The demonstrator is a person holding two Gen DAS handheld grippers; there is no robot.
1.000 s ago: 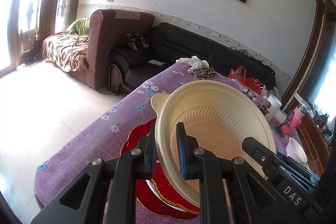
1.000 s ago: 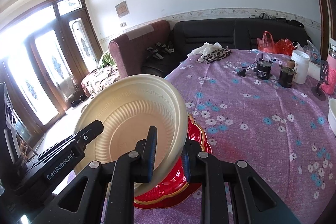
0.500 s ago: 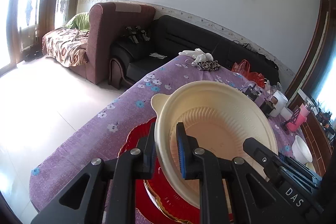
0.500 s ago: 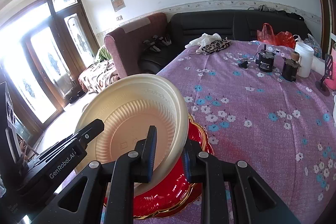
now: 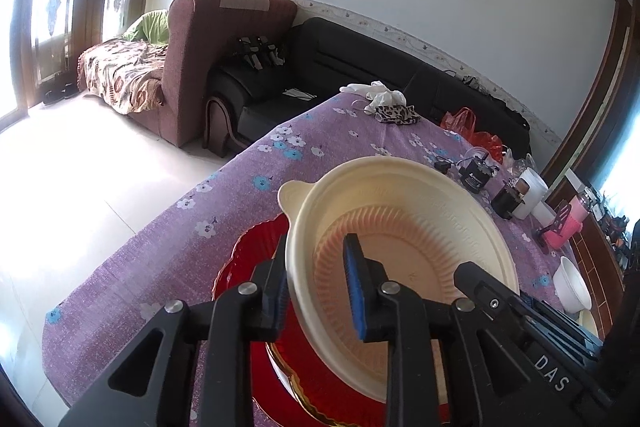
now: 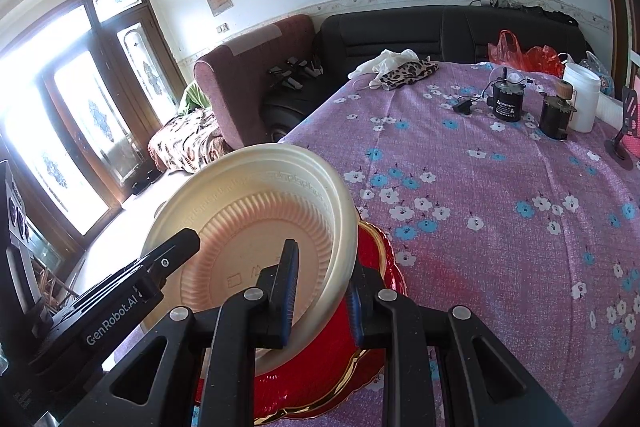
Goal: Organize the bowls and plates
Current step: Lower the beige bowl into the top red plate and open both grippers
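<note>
The cream bowl (image 5: 404, 263) sits over the red plate (image 5: 256, 259) at the table's near edge, rim caught from both sides. The left gripper (image 5: 318, 291) straddles its left rim, jaws opening, the inner pad clear of the wall. The right gripper (image 6: 320, 291) pinches the right rim, one pad inside, one outside, on the purple cloth (image 6: 500, 207).

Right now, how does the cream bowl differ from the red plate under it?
The cream bowl is plain, deep and ribbed inside; the red plate is glossy, shallow and gold-edged. The bowl has a small tab on its smooth round rim; the plate's rim is scalloped. The bowl sits tilted between both grippers' fingers; the plate lies flat on the purple tablecloth. Both are round.
</note>
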